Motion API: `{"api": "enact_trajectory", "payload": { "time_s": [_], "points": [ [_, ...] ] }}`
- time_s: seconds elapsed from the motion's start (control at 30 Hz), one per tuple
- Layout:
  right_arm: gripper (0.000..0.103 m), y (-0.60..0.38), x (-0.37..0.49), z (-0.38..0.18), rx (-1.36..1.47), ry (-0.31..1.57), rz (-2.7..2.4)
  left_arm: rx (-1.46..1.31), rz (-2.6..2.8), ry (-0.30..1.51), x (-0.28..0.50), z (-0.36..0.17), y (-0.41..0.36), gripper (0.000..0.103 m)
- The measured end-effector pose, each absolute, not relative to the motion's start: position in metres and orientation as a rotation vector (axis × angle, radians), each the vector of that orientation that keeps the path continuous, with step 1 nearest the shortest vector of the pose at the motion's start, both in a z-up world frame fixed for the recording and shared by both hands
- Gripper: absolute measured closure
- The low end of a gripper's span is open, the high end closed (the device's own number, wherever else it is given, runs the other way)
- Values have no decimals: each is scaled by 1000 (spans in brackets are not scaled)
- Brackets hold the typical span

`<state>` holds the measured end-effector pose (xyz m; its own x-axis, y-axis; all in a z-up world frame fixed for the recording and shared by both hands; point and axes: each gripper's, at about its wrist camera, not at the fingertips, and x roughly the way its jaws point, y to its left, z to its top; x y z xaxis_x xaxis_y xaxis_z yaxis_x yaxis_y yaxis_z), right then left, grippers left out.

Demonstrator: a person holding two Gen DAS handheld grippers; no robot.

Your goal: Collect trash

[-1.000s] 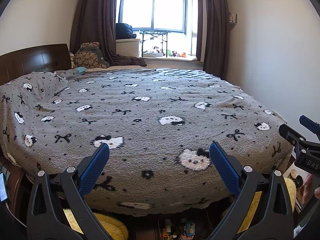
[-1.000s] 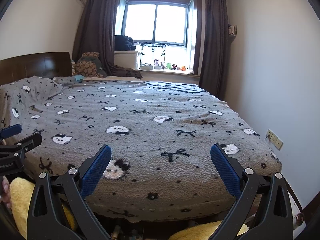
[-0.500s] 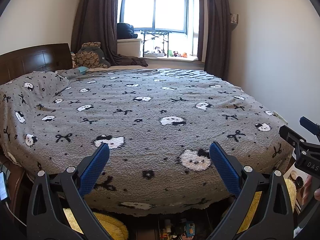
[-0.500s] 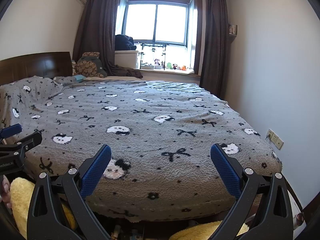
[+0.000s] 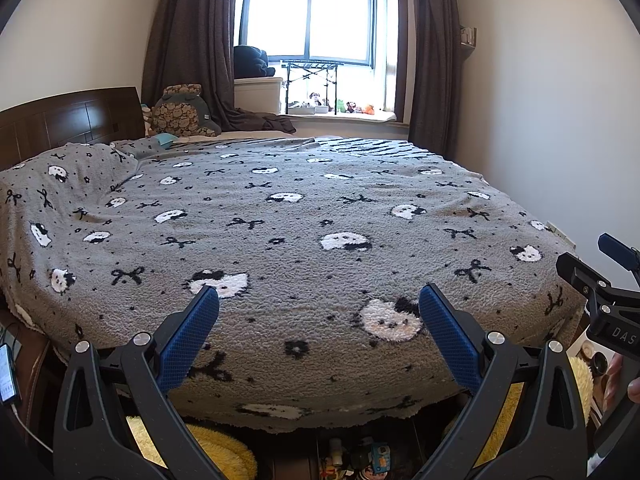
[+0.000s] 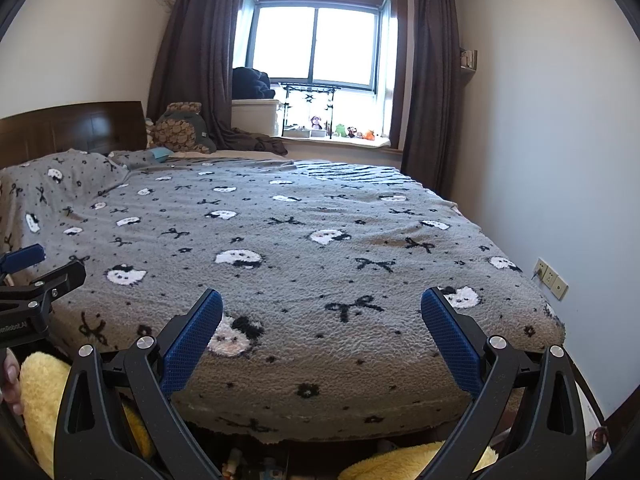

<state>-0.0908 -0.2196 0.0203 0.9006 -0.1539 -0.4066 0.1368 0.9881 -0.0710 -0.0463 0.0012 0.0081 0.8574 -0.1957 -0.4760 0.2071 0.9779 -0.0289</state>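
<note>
I hold my left jaws point(image 5: 319, 312) spread wide over the near edge of the bed point(image 5: 304, 216), nothing between the blue pads. My right jaws point(image 6: 321, 316) are spread just as wide and empty, held beside the left ones over the same near edge; from the left view I see the right tool at the right border, and from the right view the left tool at the left border. The grey blanket point(image 6: 312, 248), patterned with white cat faces and black bows, covers the whole bed and lies smooth; I cannot make out any trash on it. Under the bed's near edge, on the floor, some small colourful items point(image 5: 360, 456) sit in shadow, too dim to tell what they are, with yellow fluffy fabric point(image 5: 216, 452) on either side. At the far left corner the wooden headboard point(image 5: 72, 120) rises behind a patterned cushion point(image 5: 180, 112). Beyond the far edge a window point(image 6: 320, 44) with dark curtains point(image 6: 200, 52) has small toys point(image 6: 344, 130) on its sill. A wall socket point(image 6: 552, 278) sits near the bed's right edge.
</note>
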Motion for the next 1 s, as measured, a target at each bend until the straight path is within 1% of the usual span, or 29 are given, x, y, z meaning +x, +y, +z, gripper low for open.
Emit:
{"api": "enact_trajectory", "payload": {
  "time_s": [1.0],
  "points": [
    [3,-224,-89,17,-43,433,-156,7,-169,476,-45,11,6,8]
  ]
}}
